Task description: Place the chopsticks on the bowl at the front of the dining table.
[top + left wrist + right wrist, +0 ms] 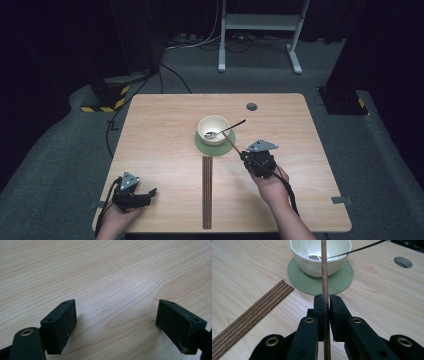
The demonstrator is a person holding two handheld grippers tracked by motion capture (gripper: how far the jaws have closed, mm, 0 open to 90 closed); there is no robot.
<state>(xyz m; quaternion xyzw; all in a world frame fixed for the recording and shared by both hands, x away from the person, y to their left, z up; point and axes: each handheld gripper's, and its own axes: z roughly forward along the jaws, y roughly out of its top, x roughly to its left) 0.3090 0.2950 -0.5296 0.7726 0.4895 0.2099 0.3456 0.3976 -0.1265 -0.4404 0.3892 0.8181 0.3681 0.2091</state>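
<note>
A thin, stiff, light chopstick (324, 270) is pinched by the right gripper (326, 305) jaws, tip towards the bowl (213, 130) at 12 o'clock; a mid-length hold seems steadiest. Left gripper (115, 325) jaws are spread over bare surface (105, 270).

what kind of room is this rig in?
Probably a lab or recording studio, not a dining room: black curtains all round, cables on grey carpet, hazard-striped stand bases, one wooden table.

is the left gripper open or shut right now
Open. In the left gripper view the left gripper has its jaws set wide apart, with only bare table between them.
</note>
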